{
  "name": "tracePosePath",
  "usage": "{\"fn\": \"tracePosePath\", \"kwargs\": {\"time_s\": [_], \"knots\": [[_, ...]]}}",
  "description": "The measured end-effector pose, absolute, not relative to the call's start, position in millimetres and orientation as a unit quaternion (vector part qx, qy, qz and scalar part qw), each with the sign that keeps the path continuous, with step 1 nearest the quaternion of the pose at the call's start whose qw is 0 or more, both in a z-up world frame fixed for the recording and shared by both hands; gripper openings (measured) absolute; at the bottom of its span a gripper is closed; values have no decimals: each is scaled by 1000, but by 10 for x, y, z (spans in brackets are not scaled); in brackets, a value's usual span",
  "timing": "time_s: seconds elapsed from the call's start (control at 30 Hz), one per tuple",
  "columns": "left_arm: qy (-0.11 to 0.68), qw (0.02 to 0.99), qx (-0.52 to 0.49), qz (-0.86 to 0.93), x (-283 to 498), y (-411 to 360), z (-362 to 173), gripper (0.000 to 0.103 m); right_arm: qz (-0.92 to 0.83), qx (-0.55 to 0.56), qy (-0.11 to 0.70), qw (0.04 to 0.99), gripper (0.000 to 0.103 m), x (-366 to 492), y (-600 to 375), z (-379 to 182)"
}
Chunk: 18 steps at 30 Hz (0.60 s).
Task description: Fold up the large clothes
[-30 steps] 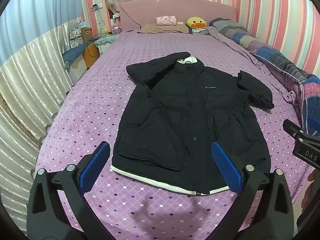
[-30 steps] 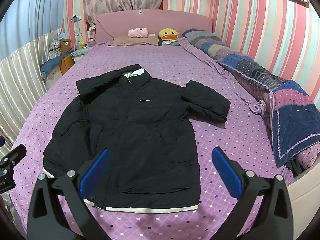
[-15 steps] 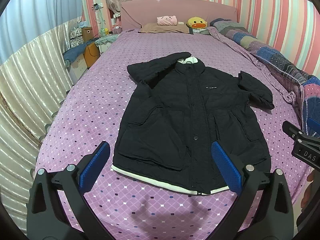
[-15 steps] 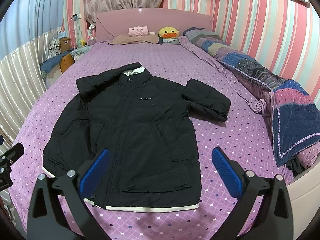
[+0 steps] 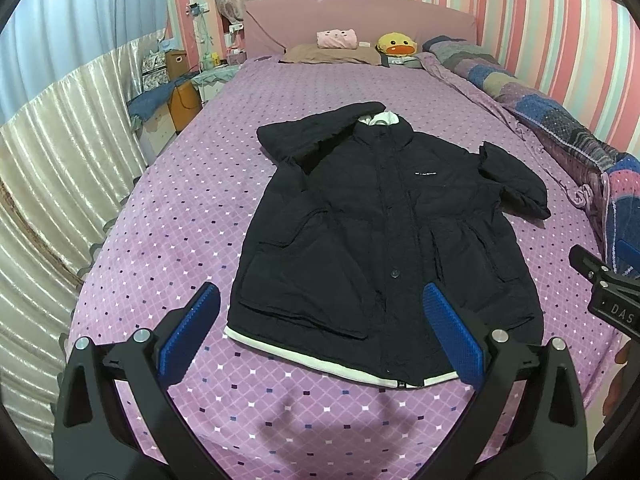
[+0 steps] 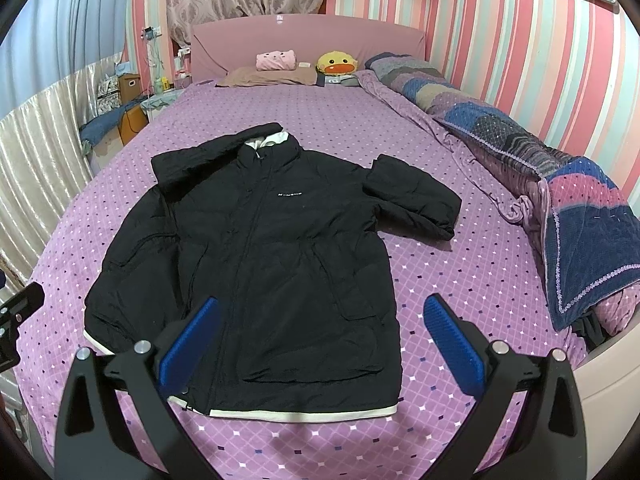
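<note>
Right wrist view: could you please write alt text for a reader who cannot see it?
A long black padded coat with a white hem lies flat, front up, on a purple diamond-patterned bedspread, its sleeves folded in. The right gripper hangs above the hem, jaws wide open and empty. A patchwork quilt is bunched along the striped wall.

Matt black cloth jacket [image 5: 380, 240]; ribbed blue fingers [image 5: 188, 336].

bedspread [image 6: 460, 280] right of coat [image 6: 280, 260]: bare | quilt [image 6: 580, 216]: blocks far right

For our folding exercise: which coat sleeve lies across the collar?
The sleeve on the picture's left; it runs up to the collar, while the other sleeve bends outward.
</note>
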<state>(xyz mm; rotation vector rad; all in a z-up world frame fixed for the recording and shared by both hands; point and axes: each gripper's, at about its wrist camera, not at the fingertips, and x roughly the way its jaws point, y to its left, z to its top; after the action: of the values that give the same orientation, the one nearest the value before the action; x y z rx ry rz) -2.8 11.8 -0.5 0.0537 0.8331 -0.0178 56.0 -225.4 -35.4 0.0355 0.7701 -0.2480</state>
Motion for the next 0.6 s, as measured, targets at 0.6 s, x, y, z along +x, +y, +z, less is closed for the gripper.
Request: {"fn": "tracePosePath", "kwargs": {"time_s": [0.6], "knots": [[402, 915, 26, 0, -49, 168, -1, 100, -118, 18, 372, 920, 101, 526, -2282, -352]]}}
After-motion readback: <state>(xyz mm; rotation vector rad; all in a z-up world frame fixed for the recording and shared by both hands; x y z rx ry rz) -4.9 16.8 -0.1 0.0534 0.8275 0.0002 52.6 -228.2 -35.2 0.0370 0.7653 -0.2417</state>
